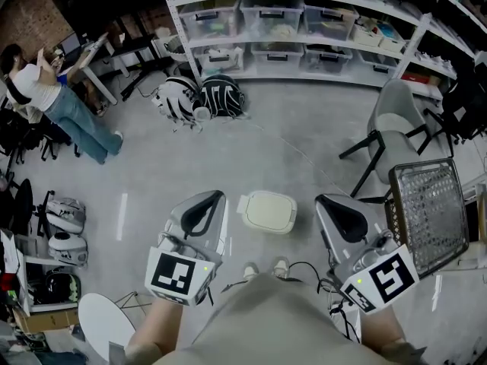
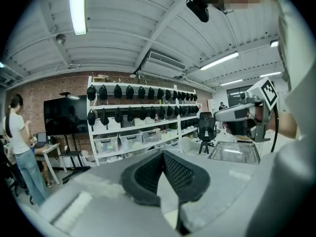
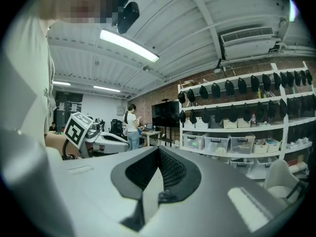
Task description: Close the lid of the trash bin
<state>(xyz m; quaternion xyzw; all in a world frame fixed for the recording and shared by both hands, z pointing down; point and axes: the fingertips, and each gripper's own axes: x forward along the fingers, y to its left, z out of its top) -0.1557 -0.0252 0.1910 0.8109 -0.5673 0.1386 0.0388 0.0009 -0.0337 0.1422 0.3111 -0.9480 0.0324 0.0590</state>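
The cream trash bin [image 1: 267, 211] stands on the grey floor just ahead of the person's feet, seen from above; its lid looks flat on top of it. My left gripper [image 1: 201, 206] hangs to the bin's left and my right gripper [image 1: 340, 213] to its right, both apart from it. Both point up and out into the room, so the bin does not show in either gripper view. The left gripper's [image 2: 162, 156] black ribbed jaws meet at the tip with nothing between them. The right gripper's [image 3: 158, 151] jaws stand the same way.
A wire mesh tray [image 1: 428, 211] stands at the right, with a grey chair [image 1: 392, 131] behind it. Shelves of plastic boxes [image 1: 304, 29] line the back. Bags [image 1: 198, 97] lie on the floor below them. A person [image 1: 57, 97] stands far left. A white stool [image 1: 106, 322] is near left.
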